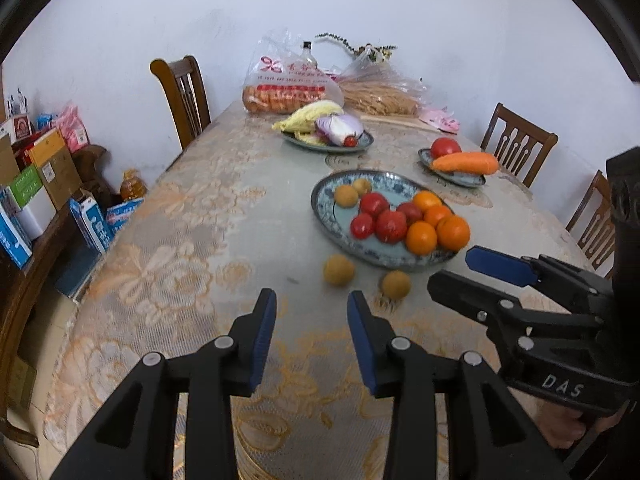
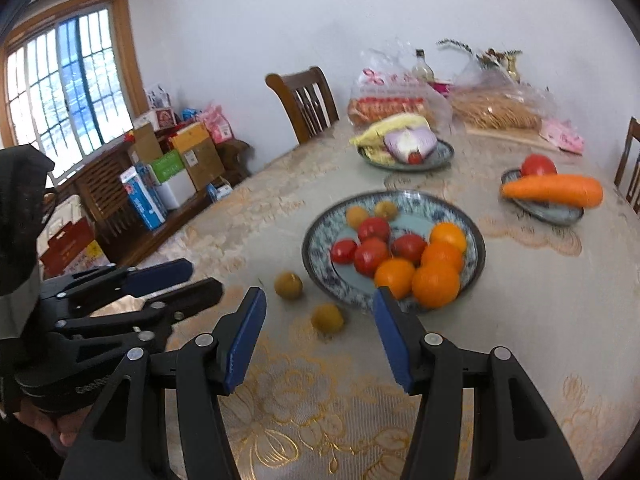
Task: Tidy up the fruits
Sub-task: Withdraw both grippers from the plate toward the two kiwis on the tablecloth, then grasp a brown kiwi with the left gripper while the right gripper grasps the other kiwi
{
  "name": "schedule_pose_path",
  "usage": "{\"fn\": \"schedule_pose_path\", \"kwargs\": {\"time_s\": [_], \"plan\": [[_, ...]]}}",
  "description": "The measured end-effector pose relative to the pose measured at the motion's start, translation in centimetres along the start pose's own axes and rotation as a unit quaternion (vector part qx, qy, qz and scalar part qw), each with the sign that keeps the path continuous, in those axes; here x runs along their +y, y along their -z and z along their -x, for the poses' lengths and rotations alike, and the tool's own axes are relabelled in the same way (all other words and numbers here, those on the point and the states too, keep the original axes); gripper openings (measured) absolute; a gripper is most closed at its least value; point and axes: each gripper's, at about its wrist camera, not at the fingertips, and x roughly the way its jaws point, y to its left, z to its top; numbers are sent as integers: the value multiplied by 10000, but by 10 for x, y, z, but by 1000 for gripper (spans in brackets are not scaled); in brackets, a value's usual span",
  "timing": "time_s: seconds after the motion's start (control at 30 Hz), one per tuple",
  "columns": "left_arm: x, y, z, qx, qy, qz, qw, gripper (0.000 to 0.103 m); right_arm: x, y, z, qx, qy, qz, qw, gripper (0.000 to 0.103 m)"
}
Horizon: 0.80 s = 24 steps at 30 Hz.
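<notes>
Landmark for all positions: the blue patterned plate, which carries four oranges, several red fruits and two small brown fruits.

1. Left gripper: jaws spread a modest way, nothing between them. It hangs above the tablecloth on the near side of the plate.
2. Right gripper: jaws spread wider, empty. It sits beside the left unit, also short of the plate's near rim.
3. Loose brown fruit A lies on the cloth just off the plate's near rim, ahead of the left gripper.
4. Loose brown fruit B lies close beside A, near the rim, ahead of the right gripper.

Judged risks:
- Both loose fruits are round and small. A pad striking one off-centre would likely send it rolling along the table, possibly to the edge.
- The left jaws look barely wider than fruit A; a descent slightly out of line could push it instead of straddling it.
- The two grippers work close together. Reaching for neighbouring fruits at once invites finger collision.
- The oranges crowd the near rim; a fruit dropped there may bounce off or dislodge one.
- Beyond the plate, the carrot dish and vegetable dish are well apart, low concern
</notes>
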Motion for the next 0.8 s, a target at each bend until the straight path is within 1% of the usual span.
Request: {"fn": "schedule_pose_path", "kwargs": {"time_s": [0.17,0.27,0.3,0.4,0.5,0.63,0.8], "plan": [[0,11,-7,143,100,25,9998,38,-3,11,-2,178,90,-86,9998,57],[2,15,-8,189,292,95,9994,38,-4,17,-3,272,86,-103,9995,57],[3,16,-10,204,337,103,9992,39,-4,19,-5,299,157,-50,9994,57],[6,14,-16,279,257,107,9992,39,-7,24,-11,393,351,34,9986,57],[10,10,-21,308,366,177,9987,40,-12,23,-15,483,302,-32,9984,57],[11,4,-30,367,304,163,9987,41,-13,20,-19,507,377,84,9980,57],[9,-4,-49,569,285,114,9979,43,-13,18,-22,504,421,199,9976,57]]}}
